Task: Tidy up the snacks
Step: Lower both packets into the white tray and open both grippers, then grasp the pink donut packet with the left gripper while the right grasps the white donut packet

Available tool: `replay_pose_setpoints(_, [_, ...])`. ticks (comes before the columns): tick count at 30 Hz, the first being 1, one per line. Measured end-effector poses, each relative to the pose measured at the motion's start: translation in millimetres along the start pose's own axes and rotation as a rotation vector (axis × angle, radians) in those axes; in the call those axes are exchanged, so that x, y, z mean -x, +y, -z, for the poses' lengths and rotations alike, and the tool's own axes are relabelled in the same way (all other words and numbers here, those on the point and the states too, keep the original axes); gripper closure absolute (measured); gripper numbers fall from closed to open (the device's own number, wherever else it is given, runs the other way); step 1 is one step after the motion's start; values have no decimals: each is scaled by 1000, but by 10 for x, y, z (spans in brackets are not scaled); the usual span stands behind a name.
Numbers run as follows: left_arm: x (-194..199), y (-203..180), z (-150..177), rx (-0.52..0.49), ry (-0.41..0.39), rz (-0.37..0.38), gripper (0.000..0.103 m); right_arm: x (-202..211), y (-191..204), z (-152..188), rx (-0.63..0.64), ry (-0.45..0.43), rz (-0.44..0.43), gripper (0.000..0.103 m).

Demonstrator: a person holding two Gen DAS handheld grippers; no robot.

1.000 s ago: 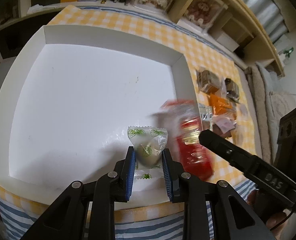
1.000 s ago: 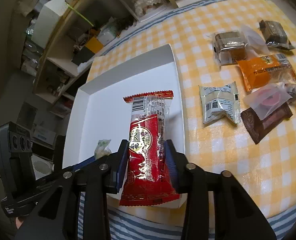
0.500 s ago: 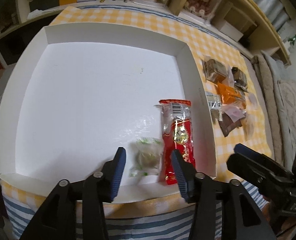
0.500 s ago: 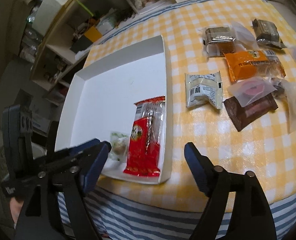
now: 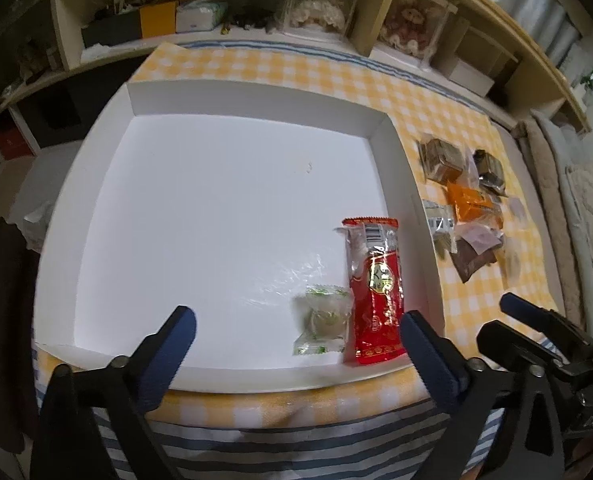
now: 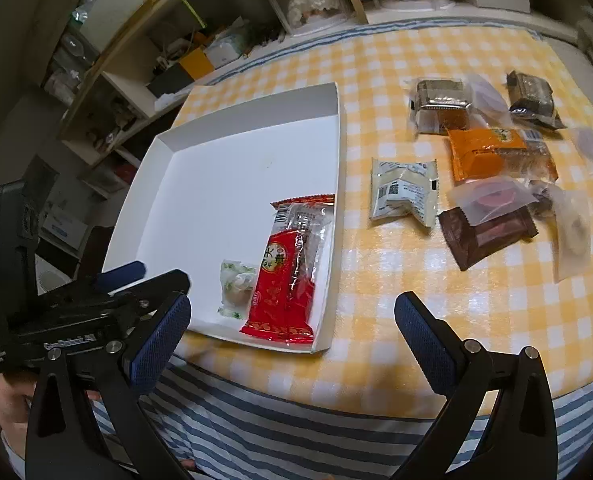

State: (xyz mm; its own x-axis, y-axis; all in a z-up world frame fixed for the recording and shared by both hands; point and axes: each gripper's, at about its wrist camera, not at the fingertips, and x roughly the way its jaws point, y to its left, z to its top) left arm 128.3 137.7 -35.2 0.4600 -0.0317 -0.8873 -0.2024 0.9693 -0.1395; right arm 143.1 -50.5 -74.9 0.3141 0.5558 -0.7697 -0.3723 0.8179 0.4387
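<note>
Right wrist view: cream packet (image 6: pixel 403 189) nearest, light, crinkly, slippery; pinch across its flat middle.
Right gripper (image 6: pixel 292 326): just opened, empty.
Left gripper (image 5: pixel 296 344): just opened, empty.

My left gripper (image 5: pixel 296 334) and right gripper (image 6: pixel 292 320) are matt black plastic with small bright metal screws, and their blue pads (image 6: pixel 424 340) have a fine knurled, rubbery-looking texture. The white tray (image 6: pixel 338 152) looks like smooth matt cardboard. In it the red snack packet (image 6: pixel 284 276) is glossy foil-like film, partly clear, catching highlights; the small green-printed sweet (image 5: pixel 322 324) wears crinkled clear plastic. The bench (image 6: pixel 416 300) is covered by a yellow checked cloth with a slight sheen, like oilcloth, over a blue striped fabric. The orange packet (image 6: pixel 492 150) and brown packet (image 6: pixel 484 238) are shiny plastic film. The shelves (image 5: pixel 476 12) behind look like pale smooth wood.
</note>
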Motion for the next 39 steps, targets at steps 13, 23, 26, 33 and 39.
replay_pose_setpoints(13, [548, -77, 62, -78, -142, 22, 0, 256, 23, -67, 44, -70, 42, 0])
replay_pose_setpoints(23, [1062, -118, 186, -95, -286, 106, 0, 760, 23, -193, 83, -200, 82, 0])
replay_pose_setpoints(26, [1115, -202, 197, -119, -312, 125, 0, 970, -26, -236, 85, -255, 109, 0])
replay_pose_setpoints(33, [1071, -507, 200, -181, -336, 141, 0, 1287, -335, -323, 45, -328, 209, 0])
replay_pose_setpoints(39, [865, -926, 48, -237, -329, 155, 0, 1461, -729, -372, 3, -340, 315, 0])
